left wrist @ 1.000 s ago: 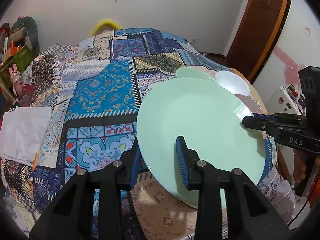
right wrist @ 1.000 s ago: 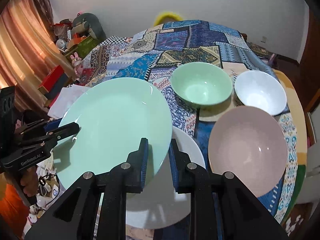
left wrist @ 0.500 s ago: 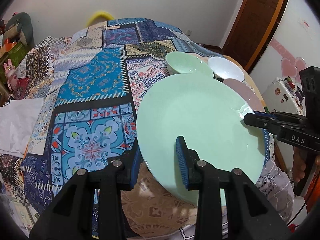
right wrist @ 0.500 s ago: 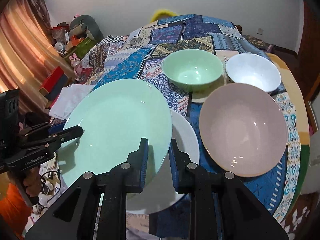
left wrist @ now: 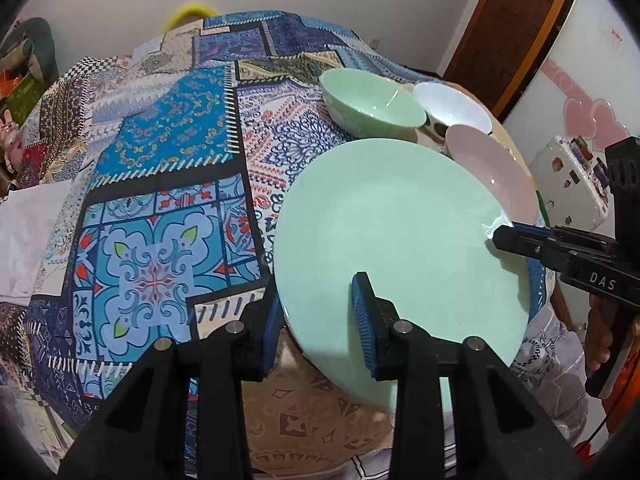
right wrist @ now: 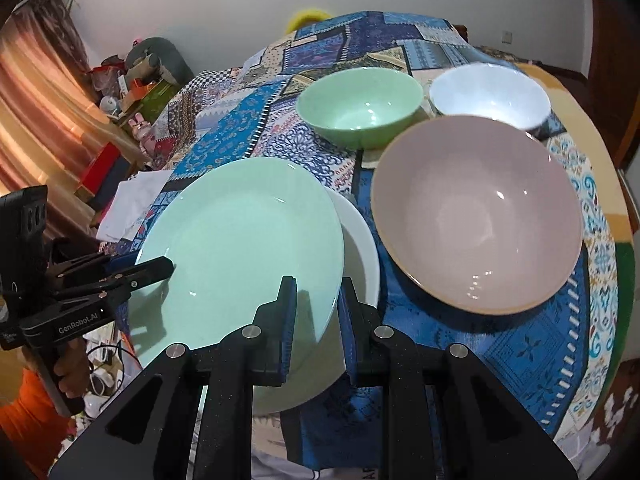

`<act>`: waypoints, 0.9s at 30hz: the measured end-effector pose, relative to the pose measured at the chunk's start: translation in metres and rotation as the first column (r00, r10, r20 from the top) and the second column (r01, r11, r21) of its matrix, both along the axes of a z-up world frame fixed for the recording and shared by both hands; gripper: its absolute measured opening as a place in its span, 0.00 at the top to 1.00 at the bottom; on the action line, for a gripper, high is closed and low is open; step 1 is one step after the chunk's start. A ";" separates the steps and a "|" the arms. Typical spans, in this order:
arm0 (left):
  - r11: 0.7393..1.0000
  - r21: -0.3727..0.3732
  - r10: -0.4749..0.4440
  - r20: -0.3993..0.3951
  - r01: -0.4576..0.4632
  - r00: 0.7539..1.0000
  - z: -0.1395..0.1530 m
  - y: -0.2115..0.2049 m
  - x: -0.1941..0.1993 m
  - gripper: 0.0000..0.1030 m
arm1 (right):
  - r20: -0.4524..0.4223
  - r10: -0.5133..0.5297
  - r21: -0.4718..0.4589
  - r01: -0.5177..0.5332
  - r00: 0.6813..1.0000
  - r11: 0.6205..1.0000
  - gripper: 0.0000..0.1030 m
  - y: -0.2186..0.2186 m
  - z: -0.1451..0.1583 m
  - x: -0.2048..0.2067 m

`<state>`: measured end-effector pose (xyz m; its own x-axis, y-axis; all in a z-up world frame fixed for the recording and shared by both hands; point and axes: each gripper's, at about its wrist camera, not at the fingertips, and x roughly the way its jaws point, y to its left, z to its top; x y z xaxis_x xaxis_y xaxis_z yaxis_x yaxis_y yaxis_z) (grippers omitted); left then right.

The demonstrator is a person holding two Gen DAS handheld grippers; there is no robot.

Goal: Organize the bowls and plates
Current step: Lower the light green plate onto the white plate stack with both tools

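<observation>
A large mint-green plate [left wrist: 400, 232] [right wrist: 244, 240] is held between both grippers just above a white plate [right wrist: 362, 248] on the patchwork tablecloth. My left gripper [left wrist: 318, 320] is shut on the green plate's near-left rim, with one finger above and one below. My right gripper [right wrist: 318, 320] is shut on its opposite rim. A green bowl [right wrist: 358, 106] [left wrist: 372, 102], a white bowl [right wrist: 490, 94] [left wrist: 452, 106] and a big pink bowl [right wrist: 476, 212] [left wrist: 492, 172] stand beyond and to the right.
The table's curved edge [right wrist: 616, 216] runs close behind the pink bowl. A white cloth [left wrist: 28, 236] lies at the left edge of the table. Cluttered shelves and a curtain [right wrist: 44, 92] stand off to the left.
Both grippers have carried the green plate down and towards the bowls. It now hangs lower over the white plate, and the bowls look nearer.
</observation>
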<state>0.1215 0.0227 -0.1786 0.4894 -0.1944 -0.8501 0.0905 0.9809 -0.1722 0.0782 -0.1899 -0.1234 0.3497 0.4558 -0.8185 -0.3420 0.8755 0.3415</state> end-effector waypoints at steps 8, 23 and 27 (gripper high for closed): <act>1.000 0.024 -0.011 -0.025 0.012 1.000 -0.013 -0.007 0.008 0.67 | -0.027 -0.018 0.002 0.018 0.999 1.000 0.82 -0.004 -0.013 -0.001; 0.999 0.039 -0.024 -0.022 0.025 0.999 -0.016 -0.009 0.013 0.67 | -0.036 -0.015 0.032 0.016 0.999 0.999 0.81 -0.011 -0.013 0.000; 0.999 0.045 -0.026 -0.025 0.027 0.999 -0.017 -0.010 0.013 0.67 | -0.035 -0.014 0.034 0.015 0.999 0.999 0.81 -0.012 -0.013 0.000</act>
<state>0.1347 0.0128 -0.1956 0.4634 -0.1678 -0.8701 0.1130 0.9851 -0.1298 0.0785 -0.2015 -0.1364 0.3283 0.4788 -0.8142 -0.3165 0.8680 0.3827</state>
